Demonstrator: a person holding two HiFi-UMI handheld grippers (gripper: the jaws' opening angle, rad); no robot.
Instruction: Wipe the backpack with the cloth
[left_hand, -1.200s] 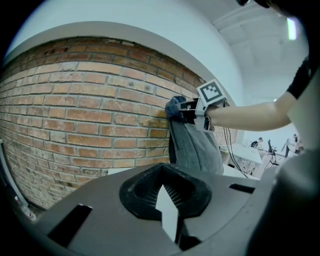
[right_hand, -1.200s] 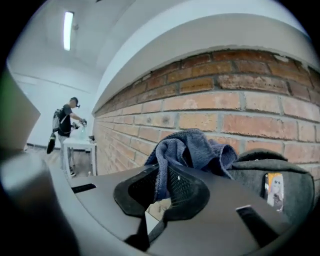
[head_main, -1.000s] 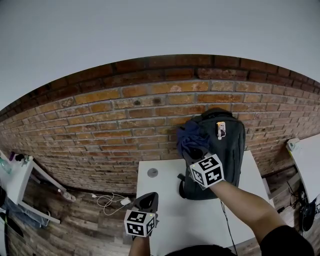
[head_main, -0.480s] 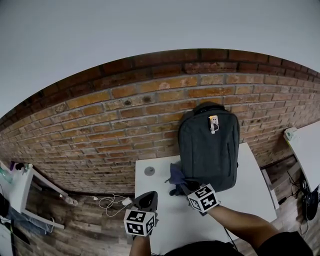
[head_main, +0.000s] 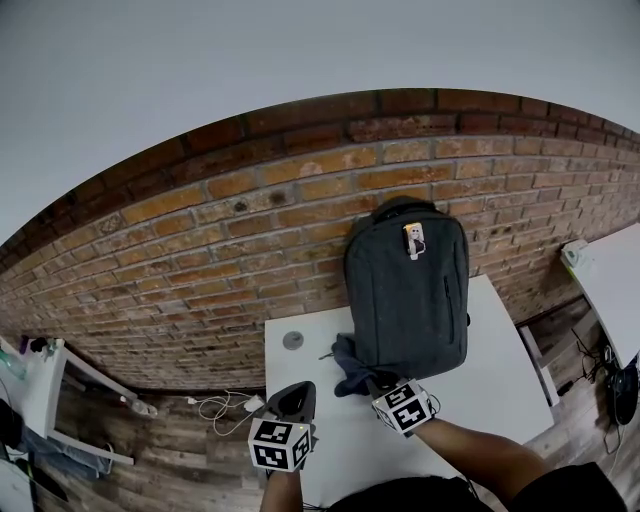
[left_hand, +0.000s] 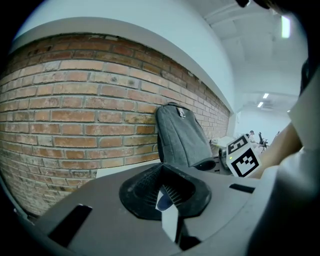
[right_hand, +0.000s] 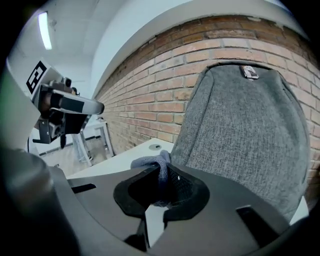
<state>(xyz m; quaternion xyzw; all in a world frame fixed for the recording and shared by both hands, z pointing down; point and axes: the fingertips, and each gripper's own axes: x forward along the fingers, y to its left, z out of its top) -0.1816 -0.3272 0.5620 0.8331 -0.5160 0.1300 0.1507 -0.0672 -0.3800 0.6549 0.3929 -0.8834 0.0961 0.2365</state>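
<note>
Head view: a grey backpack (head_main: 408, 300) is standing upright on a white table (head_main: 500, 385), its back leaning against a brick wall (head_main: 200, 240). The right gripper (head_main: 375, 385) is reaching toward the bag's lower left corner, where a dark blue cloth (head_main: 348, 362) is lying bunched against the fabric and touching the tabletop. The left gripper (head_main: 296, 400) is hovering over the table's near left part, apart from the bag. A small round disc (head_main: 292, 340) is sitting on the table, left of the cloth.

Left gripper view: its jaws are meeting at the tips, gripping nothing, and pointing toward the wall left of the backpack.

Right gripper view: the jaws are pinching the cloth, with a fold bulging out above them just beside the backpack's grey front.
</note>
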